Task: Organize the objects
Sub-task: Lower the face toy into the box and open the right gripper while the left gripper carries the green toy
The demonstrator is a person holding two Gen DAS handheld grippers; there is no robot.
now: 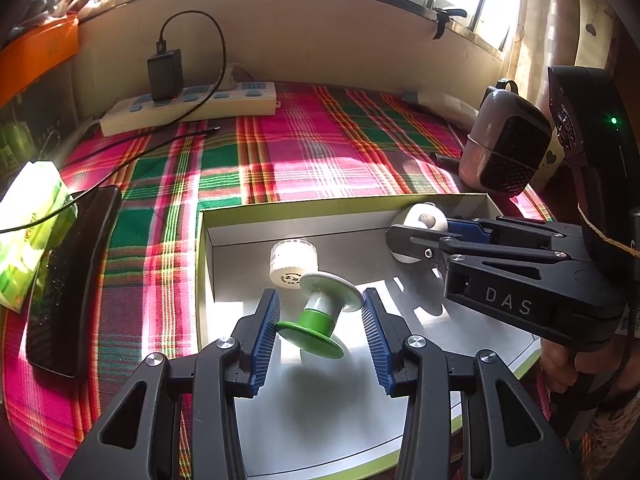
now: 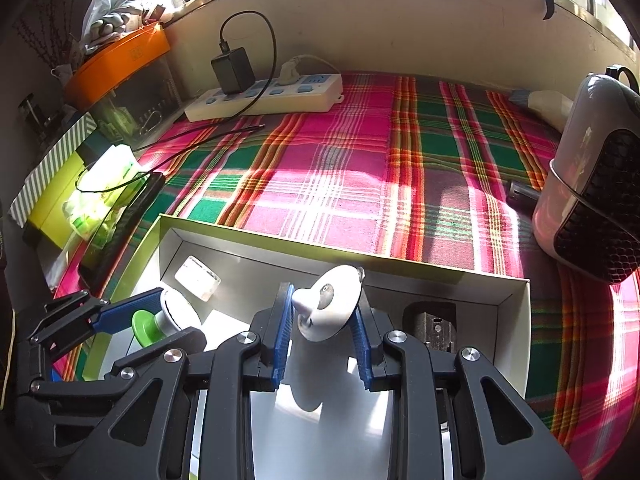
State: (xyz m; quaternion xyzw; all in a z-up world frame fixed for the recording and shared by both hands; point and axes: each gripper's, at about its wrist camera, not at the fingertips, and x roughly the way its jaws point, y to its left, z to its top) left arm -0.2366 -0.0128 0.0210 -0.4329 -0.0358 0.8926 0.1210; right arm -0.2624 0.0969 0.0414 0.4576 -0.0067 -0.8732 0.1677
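Note:
A shallow box (image 1: 224, 210) with a green rim and grey floor lies on the plaid cloth. My left gripper (image 1: 320, 312) is shut on a green-and-white spool (image 1: 318, 318), held tilted over the box floor. A white ribbed cap (image 1: 290, 266) lies just behind it. My right gripper (image 2: 322, 320) is shut on a round white disc-shaped object (image 2: 330, 306) at the box's back right; this gripper also shows in the left wrist view (image 1: 416, 240). The spool and left gripper show at the left of the right wrist view (image 2: 160, 320).
A white power strip (image 1: 188, 108) with a black charger stands at the back wall. A dark phone (image 1: 68, 276) and green tissue pack (image 1: 28, 232) lie left. A grey speaker-like device (image 2: 592, 184) sits right. A small dark object (image 2: 434, 326) lies in the box's right corner.

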